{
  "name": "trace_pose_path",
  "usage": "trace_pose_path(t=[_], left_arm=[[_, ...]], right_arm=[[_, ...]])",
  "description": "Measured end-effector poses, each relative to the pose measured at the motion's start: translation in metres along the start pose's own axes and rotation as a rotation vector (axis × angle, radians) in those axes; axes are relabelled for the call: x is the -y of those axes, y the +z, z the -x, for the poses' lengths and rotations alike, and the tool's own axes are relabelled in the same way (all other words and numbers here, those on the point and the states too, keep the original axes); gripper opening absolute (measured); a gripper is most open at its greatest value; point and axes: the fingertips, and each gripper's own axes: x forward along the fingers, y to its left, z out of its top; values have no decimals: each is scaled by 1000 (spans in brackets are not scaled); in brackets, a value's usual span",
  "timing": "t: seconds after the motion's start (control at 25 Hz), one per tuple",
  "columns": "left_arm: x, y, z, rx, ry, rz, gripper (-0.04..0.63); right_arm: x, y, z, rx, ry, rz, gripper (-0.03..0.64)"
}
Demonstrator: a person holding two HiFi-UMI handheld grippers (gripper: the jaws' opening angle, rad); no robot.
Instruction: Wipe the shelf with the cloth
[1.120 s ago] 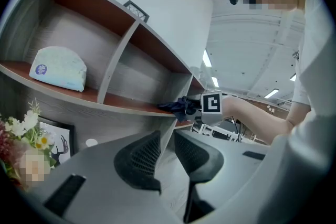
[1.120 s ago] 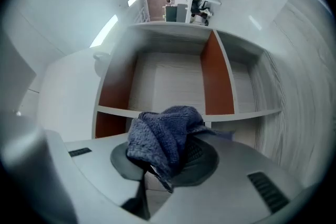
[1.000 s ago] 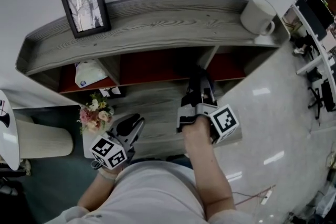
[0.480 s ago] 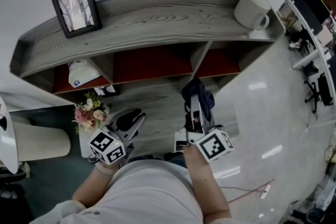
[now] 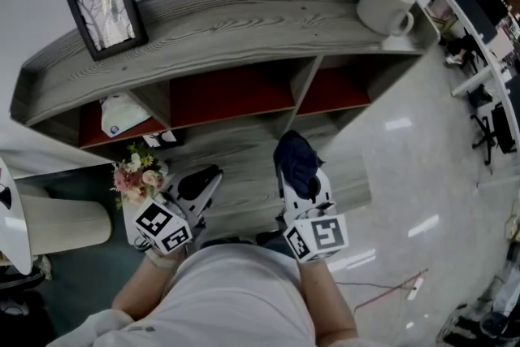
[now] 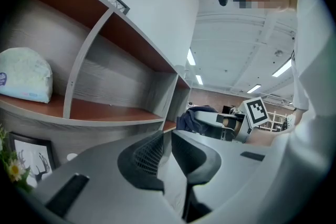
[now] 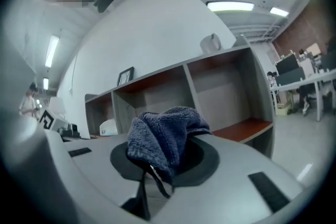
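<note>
Head view: nearest the person, the left gripper (image 5: 207, 179) hangs with its jaws a slit apart and nothing between them, just right of a small bunch of flowers (image 5: 138, 172). Further right, the right gripper (image 5: 302, 175) is clamped on the dark blue cloth (image 5: 294, 152), bunched at its tips over the grey lower ledge of the shelf (image 5: 236, 24), short of the red-floored compartments. On the shelf's top beyond, a framed picture (image 5: 104, 8) stands at left and a white mug (image 5: 386, 4) at right.

The cloth (image 7: 165, 136) is fuzzy terry, the shelf (image 5: 244, 20) matt grained wood.
</note>
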Motion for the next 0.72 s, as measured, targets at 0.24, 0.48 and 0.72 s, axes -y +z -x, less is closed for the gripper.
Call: trace_pose_path(t=[0.24,0.48,0.72], left_arm=[[-1,2,1,1,-5,-19,49],[-3,1,3,0,-4,-18,49],[-5,0,7,3,6,-12,49]], right_arm=[[-15,-9,-2,-44,15,168,83],[-25,-17,-4,-70,35,313,83],[-29,-19,-3,-72,43,339,83]])
